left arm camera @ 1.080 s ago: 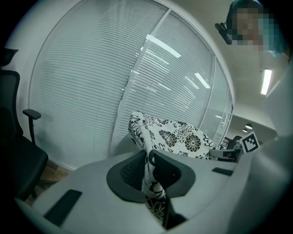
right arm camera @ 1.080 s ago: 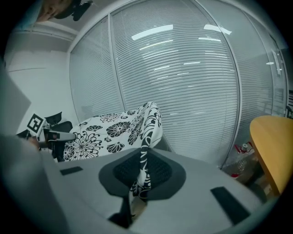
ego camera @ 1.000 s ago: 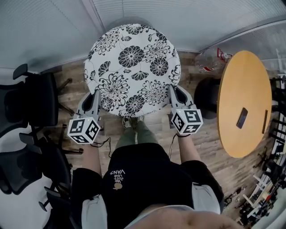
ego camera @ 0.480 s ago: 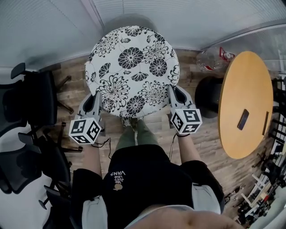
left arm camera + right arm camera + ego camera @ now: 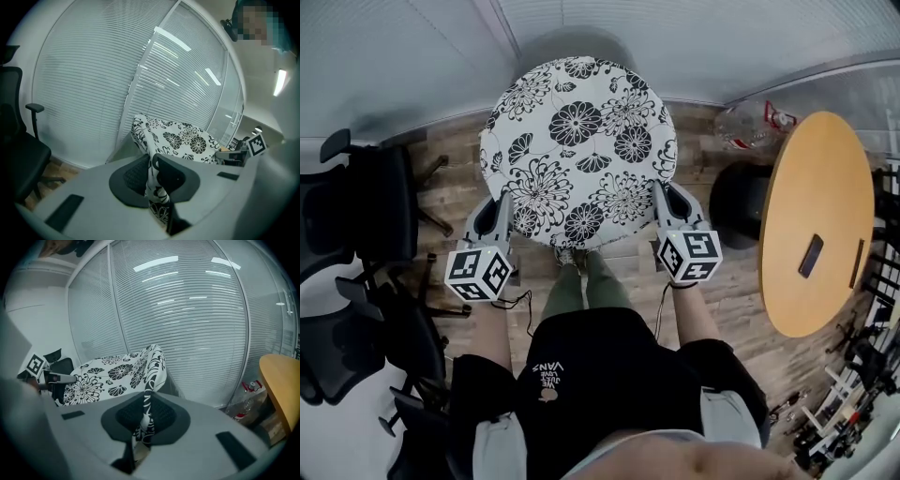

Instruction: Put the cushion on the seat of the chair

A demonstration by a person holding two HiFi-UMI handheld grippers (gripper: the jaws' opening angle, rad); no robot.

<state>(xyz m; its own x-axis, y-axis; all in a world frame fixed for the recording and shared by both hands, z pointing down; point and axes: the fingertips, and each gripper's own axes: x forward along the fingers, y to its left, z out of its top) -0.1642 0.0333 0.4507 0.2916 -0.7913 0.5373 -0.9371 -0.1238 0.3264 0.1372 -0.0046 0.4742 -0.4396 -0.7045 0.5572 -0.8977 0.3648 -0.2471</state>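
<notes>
A round cushion (image 5: 578,150) with a black-and-white flower print hangs in front of me, held by its edge on both sides. My left gripper (image 5: 502,217) is shut on its left rim, and my right gripper (image 5: 663,199) is shut on its right rim. In the left gripper view the cloth (image 5: 183,140) is pinched between the dark pads of the left gripper (image 5: 151,161). The right gripper view shows the same cushion (image 5: 108,373), a fold of it clamped in the right gripper (image 5: 146,404). Under the cushion only a grey edge (image 5: 172,386) shows; the chair seat is hidden.
Black office chairs (image 5: 366,216) stand at the left. A round wooden table (image 5: 816,216) with a phone (image 5: 811,255) on it is at the right, with a dark round object (image 5: 736,202) and a clear bag (image 5: 750,122) beside it. Slatted blinds (image 5: 694,37) close off the far side.
</notes>
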